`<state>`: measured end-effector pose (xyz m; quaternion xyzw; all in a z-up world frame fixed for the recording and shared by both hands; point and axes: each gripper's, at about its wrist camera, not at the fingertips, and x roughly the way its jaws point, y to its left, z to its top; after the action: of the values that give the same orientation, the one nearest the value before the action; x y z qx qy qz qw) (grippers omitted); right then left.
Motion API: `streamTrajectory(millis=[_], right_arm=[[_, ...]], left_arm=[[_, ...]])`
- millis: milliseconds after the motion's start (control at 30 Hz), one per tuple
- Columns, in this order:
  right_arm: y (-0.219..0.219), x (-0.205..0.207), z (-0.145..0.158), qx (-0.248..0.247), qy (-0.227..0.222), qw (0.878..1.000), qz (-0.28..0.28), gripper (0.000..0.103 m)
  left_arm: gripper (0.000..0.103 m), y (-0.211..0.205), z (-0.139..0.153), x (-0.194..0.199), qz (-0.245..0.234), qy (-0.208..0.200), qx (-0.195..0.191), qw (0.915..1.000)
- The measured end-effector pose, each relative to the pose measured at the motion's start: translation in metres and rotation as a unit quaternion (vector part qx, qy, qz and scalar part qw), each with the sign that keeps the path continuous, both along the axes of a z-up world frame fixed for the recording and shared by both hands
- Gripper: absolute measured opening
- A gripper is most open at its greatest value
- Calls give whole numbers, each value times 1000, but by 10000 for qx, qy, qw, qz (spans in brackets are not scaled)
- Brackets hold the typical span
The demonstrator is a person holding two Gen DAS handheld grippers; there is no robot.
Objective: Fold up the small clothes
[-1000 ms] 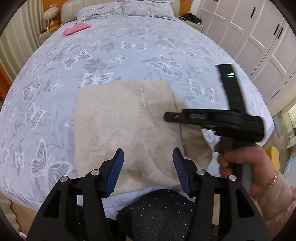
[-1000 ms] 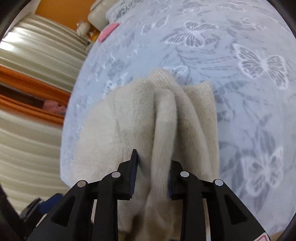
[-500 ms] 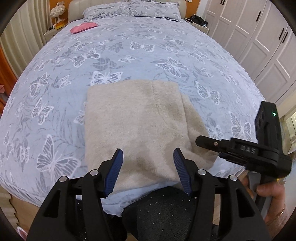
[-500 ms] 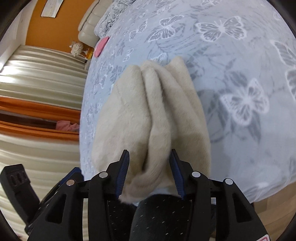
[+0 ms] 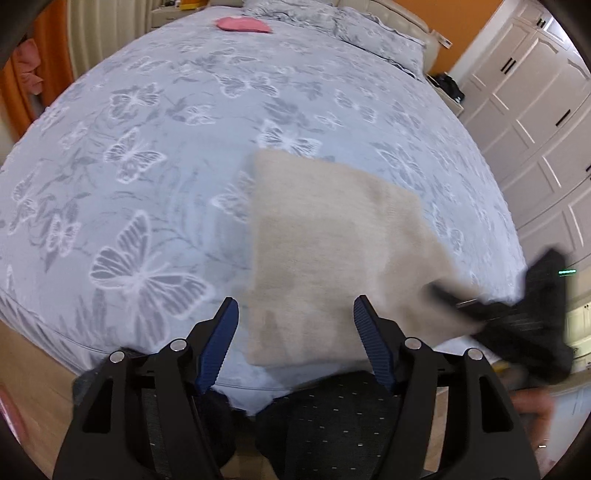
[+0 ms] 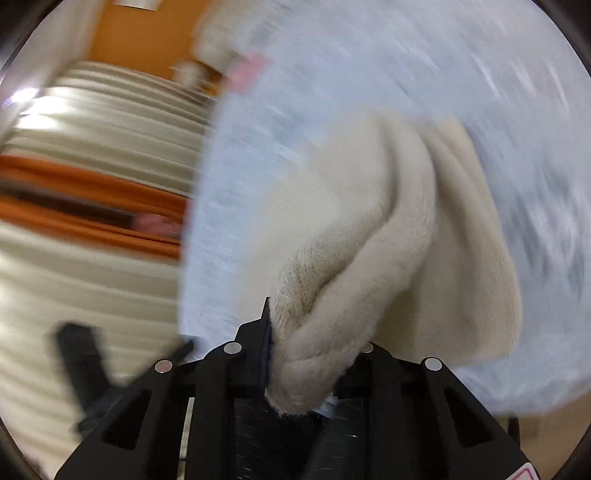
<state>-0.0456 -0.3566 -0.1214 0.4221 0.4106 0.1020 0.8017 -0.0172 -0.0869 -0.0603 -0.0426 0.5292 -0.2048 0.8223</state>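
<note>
A folded beige fleece garment (image 5: pixel 332 254) lies near the front edge of the butterfly-print bed (image 5: pixel 147 155). My left gripper (image 5: pixel 295 332) hovers over the garment's near edge. Its jaws are opening, and its blue pads (image 5: pixel 221 332) touch nothing. At the right of that view my right gripper (image 5: pixel 517 321) is a blurred black shape at the garment's near right corner. In the right wrist view the right gripper (image 6: pixel 314 336) has its jaws closing on a bunched fold of the garment (image 6: pixel 369 221), which rises off the bed. The left gripper (image 6: pixel 81 369) shows blurred at lower left.
A pink item (image 5: pixel 243 24) and pillows (image 5: pixel 369 33) lie at the far end of the bed. White wardrobe doors (image 5: pixel 535 110) stand on the right, and pale curtains (image 6: pixel 92 122) on the other side. The person's dark trousers (image 5: pixel 332 413) press against the bed's front edge.
The right gripper went from open around the garment's fold to clamped on it and rose with it. The left gripper slid sideways and rolled, its jaws a little wider.
</note>
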Motion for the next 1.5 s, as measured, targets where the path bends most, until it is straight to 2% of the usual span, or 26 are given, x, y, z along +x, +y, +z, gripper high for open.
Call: streamTrajectory(millis=[67,133,200,267,300,333,433,533,600,700,733,767,800,833,900,1000,1067,1100,1133,1167,1200,1233,1267,1333,1400,1500], right_arm=[[-9,-7,20,-295,-298,9991,-80,22],[-22,-10,10,-583,-129,9981,-132,22],[-38,-8,-41,-1025,717,9920,-174,22],[-48,-11,-85,-929,1394,9856,-210,23],[-51,-16,-90,-674,1317,9885,-316,25],[-54,-22,-84,-510,1145,9910,-459,34],[-56,-28,-65,-630,969,9906,-727,51],[-59,-24,-54,-959,1039,9872,-743,58],[-59,-19,-49,-1114,1032,9859,-706,58],[-55,-13,-47,-974,904,9893,-601,59],[-53,-10,-50,-918,884,9902,-571,58],[-50,-9,-57,-890,901,9908,-482,50],[-46,-5,-63,-819,984,9913,-296,16],[-44,-4,-63,-731,985,9922,-238,17],[-40,-12,-39,-307,404,9984,-253,16],[-34,-27,-15,-286,31,9993,-256,16],[-33,-28,-34,-675,412,9966,-227,16],[-32,-27,-58,-1161,897,9891,-154,16],[-30,-25,-75,-1432,1224,9820,-105,20],[-33,-29,-88,-1247,1267,9839,-201,20],[-36,-33,-86,-1064,1208,9863,-369,24],[-39,-36,-79,-928,1133,9879,-511,34],[-40,-38,-70,-952,1073,9876,-636,42],[-40,-40,-52,-1403,1037,9810,-851,75],[-42,-33,-43,-1707,912,9770,-900,84],[-49,-13,-54,-1682,1084,9762,-842,85]], left_arm=[[64,5,-1,1,4,-31,15,10000],[66,6,-10,4,24,54,62,10000],[66,6,-25,9,61,309,-91,9995],[66,7,-39,15,226,562,-275,9978],[66,7,-45,17,291,697,-426,9962],[66,8,-48,19,328,762,-503,9953],[73,8,-51,24,416,806,-843,9923],[81,2,-49,34,445,850,-1266,9873],[86,-7,-51,40,433,903,-1462,9842],[89,-26,-64,49,330,1096,-1379,9838],[88,-33,-72,51,263,1220,-1249,9843],[81,-40,-81,53,183,1338,-1061,9851],[64,-46,-86,55,116,1316,-782,9881],[60,-48,-86,56,72,1260,-648,9899],[47,-43,-76,56,40,1174,-697,9906],[45,-33,-67,55,-21,1087,-664,9918],[47,-30,-73,56,-78,1136,-608,9916],[52,-32,-80,55,-98,1152,-494,9921],[56,-34,-87,56,-113,1181,-463,9919],[66,-36,-93,54,-121,1245,-482,9910],[69,-33,-95,53,-2,1372,-545,9890],[70,-30,-94,52,82,1384,-667,9881],[76,-25,-90,50,182,1358,-846,9870],[85,-13,-83,48,402,1210,-1097,9858],[89,-6,-83,51,570,1149,-1312,9830],[90,-7,-99,62,727,1502,-1374,9764]])
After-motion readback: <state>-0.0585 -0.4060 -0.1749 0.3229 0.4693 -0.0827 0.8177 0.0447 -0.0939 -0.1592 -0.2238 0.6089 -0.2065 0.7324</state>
